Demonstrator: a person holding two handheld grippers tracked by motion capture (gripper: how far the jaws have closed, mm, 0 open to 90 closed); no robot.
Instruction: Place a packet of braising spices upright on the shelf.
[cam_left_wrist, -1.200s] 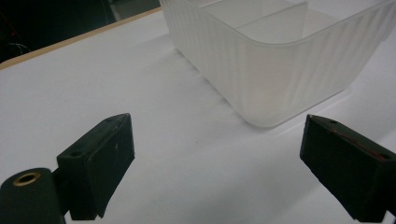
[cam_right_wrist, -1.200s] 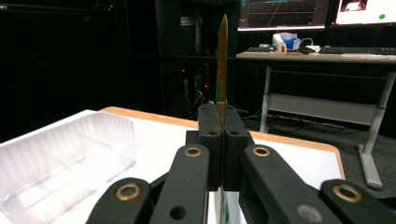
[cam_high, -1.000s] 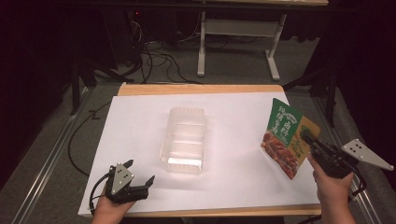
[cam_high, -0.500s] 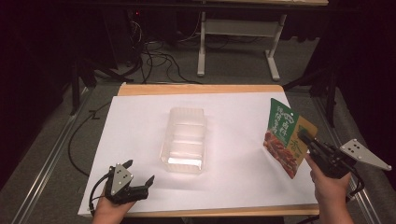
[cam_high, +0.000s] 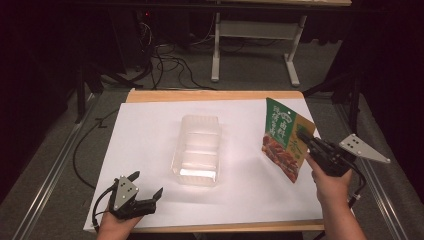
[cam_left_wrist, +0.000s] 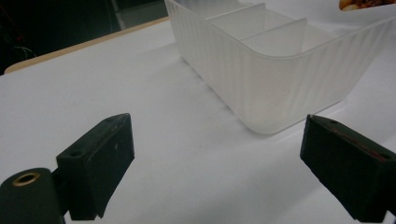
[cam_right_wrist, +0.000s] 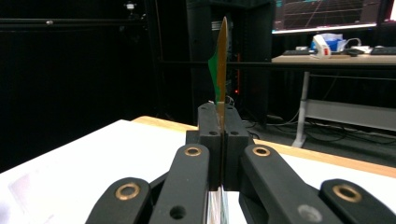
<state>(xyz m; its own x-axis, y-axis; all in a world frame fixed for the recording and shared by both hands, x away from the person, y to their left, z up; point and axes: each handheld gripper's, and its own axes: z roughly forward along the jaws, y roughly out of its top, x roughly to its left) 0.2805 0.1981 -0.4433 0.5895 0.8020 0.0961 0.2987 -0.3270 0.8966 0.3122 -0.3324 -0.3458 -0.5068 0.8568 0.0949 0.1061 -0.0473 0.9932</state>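
From above, the right gripper (cam_high: 306, 141) pinched a snack pouch (cam_high: 285, 137) upright beside the divided clear tray (cam_high: 198, 146), probably for loading; the left gripper (cam_left_wrist: 217, 168) sat released, while the right gripper view showed jaws clamped on the pouch's edge.

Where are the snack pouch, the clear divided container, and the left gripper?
snack pouch (cam_high: 282, 135): high view, middle of its printed front.
clear divided container (cam_left_wrist: 275, 74): left gripper view, ribbed near wall.
left gripper (cam_high: 148, 186): high view, midway between its open fingers.
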